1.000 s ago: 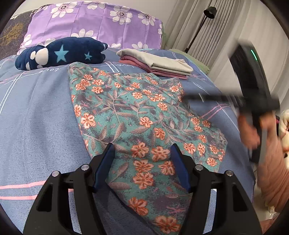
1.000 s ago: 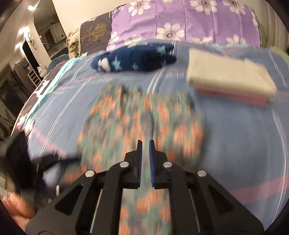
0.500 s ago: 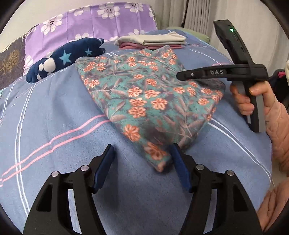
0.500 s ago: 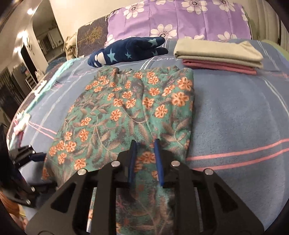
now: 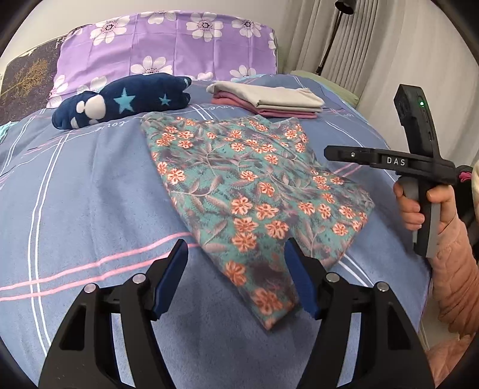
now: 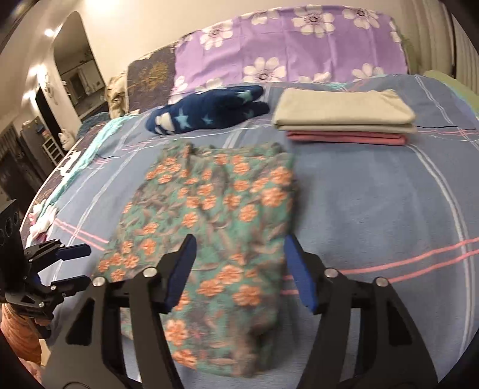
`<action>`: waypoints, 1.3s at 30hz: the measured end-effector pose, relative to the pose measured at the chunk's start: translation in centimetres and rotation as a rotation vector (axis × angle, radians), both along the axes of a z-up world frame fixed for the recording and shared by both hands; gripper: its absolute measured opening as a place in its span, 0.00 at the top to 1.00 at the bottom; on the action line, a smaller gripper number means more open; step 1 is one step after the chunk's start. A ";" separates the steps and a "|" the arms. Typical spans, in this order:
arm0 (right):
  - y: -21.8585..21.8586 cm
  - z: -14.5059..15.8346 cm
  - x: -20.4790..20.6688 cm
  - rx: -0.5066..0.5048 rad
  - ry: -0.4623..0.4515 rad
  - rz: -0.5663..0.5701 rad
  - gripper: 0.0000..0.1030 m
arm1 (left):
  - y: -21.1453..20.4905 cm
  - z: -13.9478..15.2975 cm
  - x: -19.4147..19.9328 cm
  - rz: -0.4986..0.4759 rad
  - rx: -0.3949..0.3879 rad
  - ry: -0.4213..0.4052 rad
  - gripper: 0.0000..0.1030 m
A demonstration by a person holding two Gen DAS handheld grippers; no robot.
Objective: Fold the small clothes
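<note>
A blue bedspread [image 5: 89, 185] with pink and white stripes is spread over the bed. A purple pillow [image 5: 167, 48] printed with white flowers is propped at the head, beside a dark cushion [image 5: 27, 77]. A black floor lamp [image 5: 335, 33] is seen against pale curtains [image 5: 311, 36].

Blue striped bed [image 5: 74, 191], purple floral pillow [image 5: 167, 45], pale curtains [image 5: 323, 39], black lamp [image 5: 344, 6]

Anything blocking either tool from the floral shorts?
Nothing visible. The floral shorts lie flat on the blue bedspread, directly under both tools. The left tool is open over the near corner; the right tool is opening above the cloth, pads clear. The folded stack and star plush sit beyond.
</note>
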State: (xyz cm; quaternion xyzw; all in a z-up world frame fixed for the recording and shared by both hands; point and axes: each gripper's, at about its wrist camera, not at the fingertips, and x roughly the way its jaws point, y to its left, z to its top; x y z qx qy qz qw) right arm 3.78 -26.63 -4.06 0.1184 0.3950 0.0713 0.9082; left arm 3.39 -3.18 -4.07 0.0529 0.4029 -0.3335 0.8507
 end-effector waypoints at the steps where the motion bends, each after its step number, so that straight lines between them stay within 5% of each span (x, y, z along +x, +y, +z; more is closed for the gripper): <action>1: -0.4 -0.3 0.3 0.001 0.023 -0.006 0.37 | -0.2 -0.1 0.1 0.000 0.003 0.002 0.31; 18: -2.6 -3.9 3.8 0.180 0.163 0.062 0.40 | -1.7 -1.7 5.2 0.021 0.034 0.094 0.23; 22: -3.0 -4.4 5.0 0.216 0.162 0.078 0.51 | -1.7 -2.9 8.1 0.014 -0.027 0.189 0.23; 27: -3.7 -4.9 6.7 0.308 0.167 0.098 0.51 | -1.9 -3.2 11.6 0.019 -0.109 0.270 0.24; 33: -3.2 -4.9 9.2 0.330 0.184 0.146 0.46 | -3.2 -3.2 13.8 0.029 -0.062 0.231 0.38; 36: -1.5 -4.5 10.2 0.259 0.171 0.172 0.38 | -3.7 -3.4 14.9 0.036 -0.047 0.202 0.48; 39: 0.4 -4.1 10.1 0.132 0.134 0.151 0.67 | -3.7 -3.3 15.4 0.072 -0.049 0.190 0.77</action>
